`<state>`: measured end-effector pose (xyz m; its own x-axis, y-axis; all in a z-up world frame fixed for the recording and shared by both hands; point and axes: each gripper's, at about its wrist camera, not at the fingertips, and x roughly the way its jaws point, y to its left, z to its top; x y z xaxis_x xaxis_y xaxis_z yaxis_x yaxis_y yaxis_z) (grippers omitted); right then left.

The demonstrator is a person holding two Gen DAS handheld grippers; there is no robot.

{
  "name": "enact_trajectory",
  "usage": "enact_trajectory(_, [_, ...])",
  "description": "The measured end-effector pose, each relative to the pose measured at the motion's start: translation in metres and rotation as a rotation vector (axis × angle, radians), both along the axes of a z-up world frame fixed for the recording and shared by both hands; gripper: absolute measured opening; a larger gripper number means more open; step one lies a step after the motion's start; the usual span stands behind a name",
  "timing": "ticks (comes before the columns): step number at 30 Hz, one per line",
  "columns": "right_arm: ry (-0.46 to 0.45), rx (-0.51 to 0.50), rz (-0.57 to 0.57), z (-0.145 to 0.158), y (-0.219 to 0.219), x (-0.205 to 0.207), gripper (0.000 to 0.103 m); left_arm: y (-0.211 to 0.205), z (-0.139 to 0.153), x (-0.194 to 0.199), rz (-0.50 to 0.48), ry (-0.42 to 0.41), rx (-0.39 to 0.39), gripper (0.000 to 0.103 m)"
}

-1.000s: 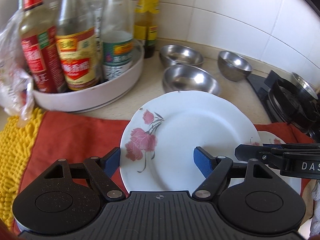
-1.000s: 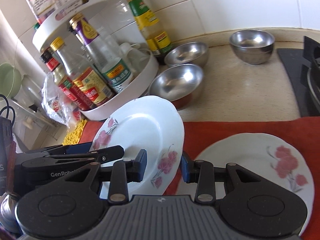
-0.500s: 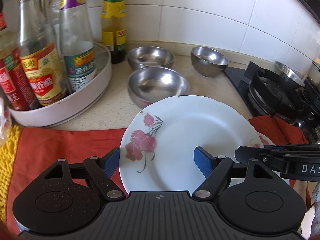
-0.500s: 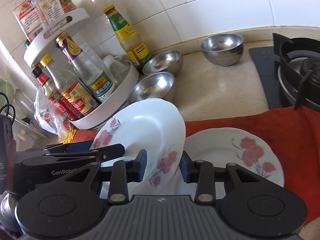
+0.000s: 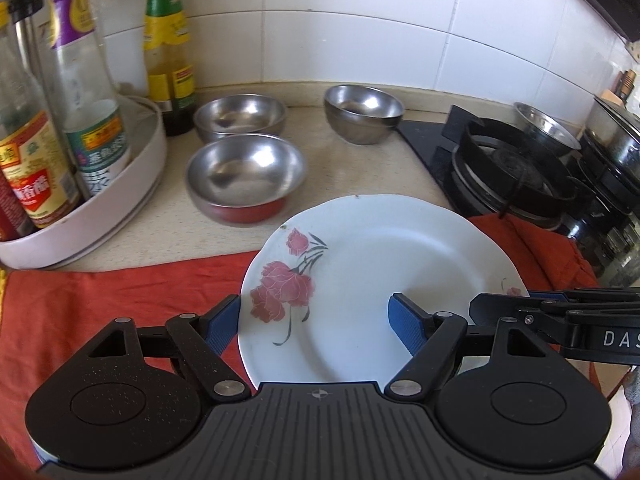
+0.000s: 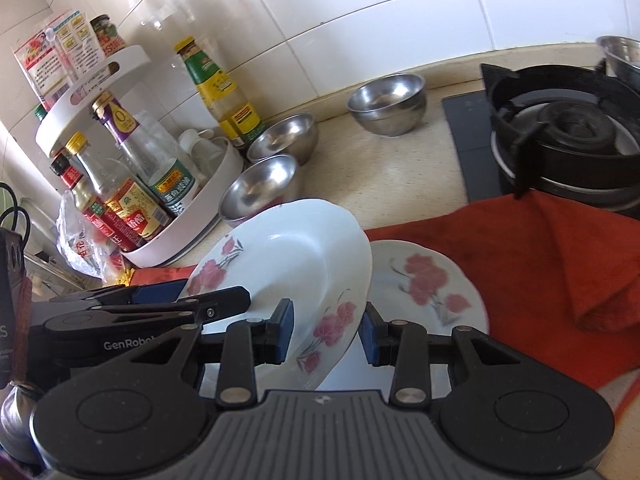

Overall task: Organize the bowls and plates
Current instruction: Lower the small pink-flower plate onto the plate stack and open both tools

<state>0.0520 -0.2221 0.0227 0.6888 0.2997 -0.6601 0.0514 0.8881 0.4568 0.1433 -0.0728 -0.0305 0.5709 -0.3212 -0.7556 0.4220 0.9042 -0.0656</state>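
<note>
Midway at best, by the look of things. Right gripper (image 6: 326, 334): pads either side of the near rim of a floral plate (image 6: 288, 256), one on its upper face and one beneath, seemingly pinching it. Left gripper (image 5: 314, 320): jaws spread wide, left pad against the same plate's rim, right pad over its face; hard to say whether it bears any load.

Plate tilted and apparently off the surface, reaching forward from both sets of jaws. Just right of the right jaws and lower, a second floral plate (image 6: 424, 280) lying flat on the red cloth (image 6: 540, 264), partly overlapped by the held one. Probably the stacking spot, so likely one plate placed and one about to join it.

Bowls apparently not yet gathered. Well ahead of the left jaws, three steel bowls standing separately on the counter: a nearer bowl (image 5: 244, 174), one behind it (image 5: 240, 116), and one off to the right (image 5: 362, 114). Further right, behind the stove (image 5: 512, 168), another bowl (image 5: 544, 128).

Left to do, presumably: lower the plate, then nest the bowls.
</note>
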Motion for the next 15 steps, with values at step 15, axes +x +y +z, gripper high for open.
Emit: enact_trajectory(15, [0.029,0.000,-0.043,-0.009,-0.032,-0.027,0.038,-0.039,-0.011,-0.019,-0.046,0.027,0.003,0.084])
